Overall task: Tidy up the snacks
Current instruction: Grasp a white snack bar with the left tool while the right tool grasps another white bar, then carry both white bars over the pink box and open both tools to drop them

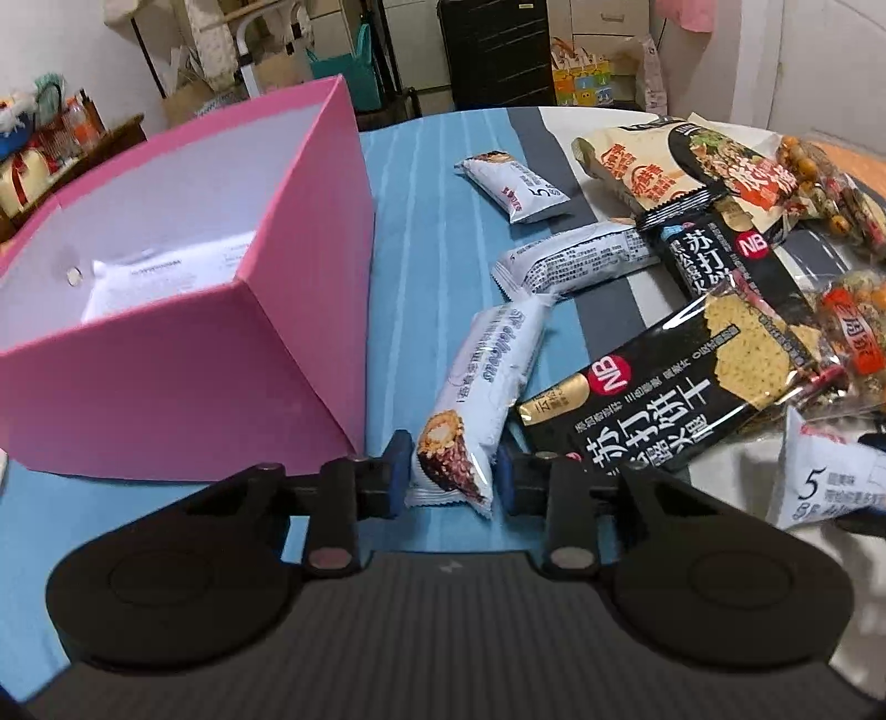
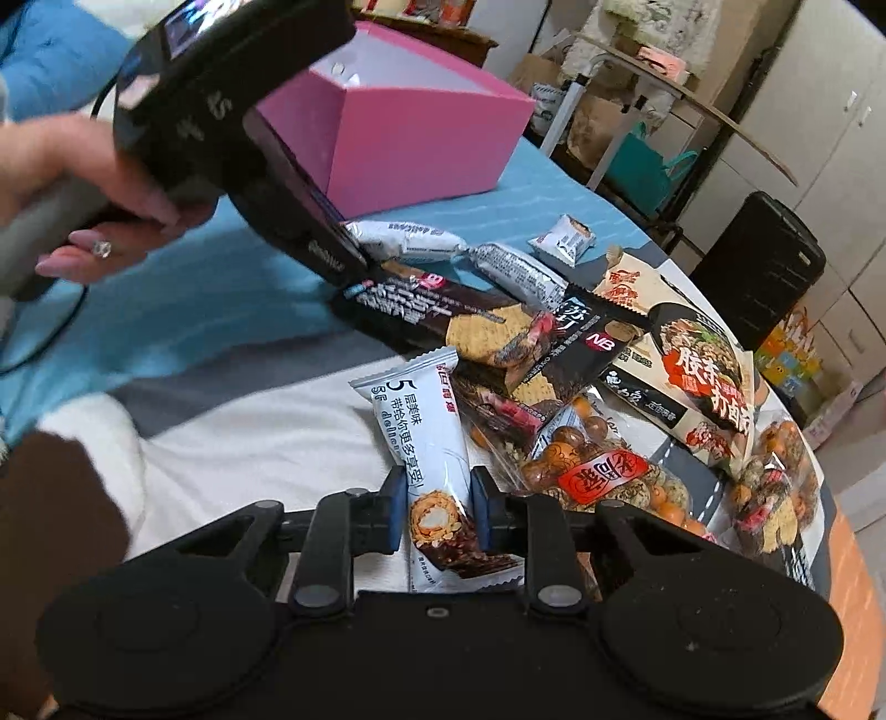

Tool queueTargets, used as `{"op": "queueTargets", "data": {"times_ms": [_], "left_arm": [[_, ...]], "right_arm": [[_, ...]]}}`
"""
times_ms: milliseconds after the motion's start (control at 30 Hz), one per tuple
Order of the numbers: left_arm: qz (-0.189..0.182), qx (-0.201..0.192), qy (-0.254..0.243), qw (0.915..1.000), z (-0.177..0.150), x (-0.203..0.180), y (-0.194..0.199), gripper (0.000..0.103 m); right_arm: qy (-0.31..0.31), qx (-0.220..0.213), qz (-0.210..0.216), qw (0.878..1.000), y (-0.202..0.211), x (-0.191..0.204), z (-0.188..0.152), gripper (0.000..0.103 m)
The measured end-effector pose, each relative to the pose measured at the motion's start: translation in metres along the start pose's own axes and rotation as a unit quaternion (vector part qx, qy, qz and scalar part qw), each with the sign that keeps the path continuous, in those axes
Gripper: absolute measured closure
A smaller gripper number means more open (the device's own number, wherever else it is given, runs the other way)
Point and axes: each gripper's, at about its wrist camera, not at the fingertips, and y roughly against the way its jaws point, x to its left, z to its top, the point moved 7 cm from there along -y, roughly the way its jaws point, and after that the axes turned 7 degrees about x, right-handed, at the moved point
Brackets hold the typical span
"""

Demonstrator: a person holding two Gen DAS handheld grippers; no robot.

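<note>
My left gripper is shut on the near end of a white wafer bar that lies on the blue cloth just right of the pink box. My right gripper is shut on another white wafer bar, at its lower end with the chocolate picture, on the white part of the cloth. The left gripper's body and the hand that holds it fill the upper left of the right wrist view. Inside the pink box lies a white packet.
Two more white bars, black cracker packs, bags of mixed nuts and a beige noodle pack are piled on the right of the table. The table's round edge is at right. A black suitcase stands beyond.
</note>
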Motion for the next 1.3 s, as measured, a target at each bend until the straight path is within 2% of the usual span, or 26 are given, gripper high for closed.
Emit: {"op": "queueTargets", "data": {"times_ms": [167, 267, 433, 500, 633, 700, 800, 1033, 1300], "left_arm": [[0.016, -0.023, -0.024, 0.9993, -0.005, -0.005, 0.027, 0.076], [0.005, -0.019, -0.015, 0.9997, -0.010, -0.002, 0.043, 0.076], [-0.051, 0.027, 0.022, 0.9981, -0.016, 0.006, 0.059, 0.076], [-0.051, 0.062, 0.028, 0.9964, -0.022, 0.011, 0.060, 0.076], [-0.092, 0.102, 0.054, 0.9891, -0.031, 0.024, 0.068, 0.076], [-0.101, 0.108, 0.057, 0.9874, -0.034, 0.029, 0.075, 0.076], [-0.095, 0.110, 0.046, 0.9883, -0.034, 0.036, 0.094, 0.076], [-0.096, 0.110, 0.019, 0.9891, -0.025, 0.053, 0.148, 0.076], [-0.078, 0.108, 0.016, 0.9910, -0.001, 0.094, 0.201, 0.076]], "right_arm": [[-0.024, -0.001, 0.008, 1.000, 0.008, -0.001, -0.002, 0.075], [-0.027, -0.001, 0.011, 1.000, 0.014, 0.001, -0.005, 0.075], [-0.065, 0.014, 0.033, 0.997, 0.024, -0.003, -0.006, 0.075], [-0.081, 0.020, 0.047, 0.995, 0.030, -0.005, -0.004, 0.075], [-0.116, 0.037, 0.079, 0.989, 0.043, -0.010, 0.001, 0.075], [-0.126, 0.039, 0.092, 0.987, 0.050, -0.009, 0.005, 0.075], [-0.137, 0.045, 0.110, 0.983, 0.061, -0.009, 0.013, 0.075], [-0.121, 0.041, 0.144, 0.981, 0.097, 0.002, 0.046, 0.075], [-0.071, 0.014, 0.152, 0.986, 0.139, 0.009, 0.126, 0.075]]}}
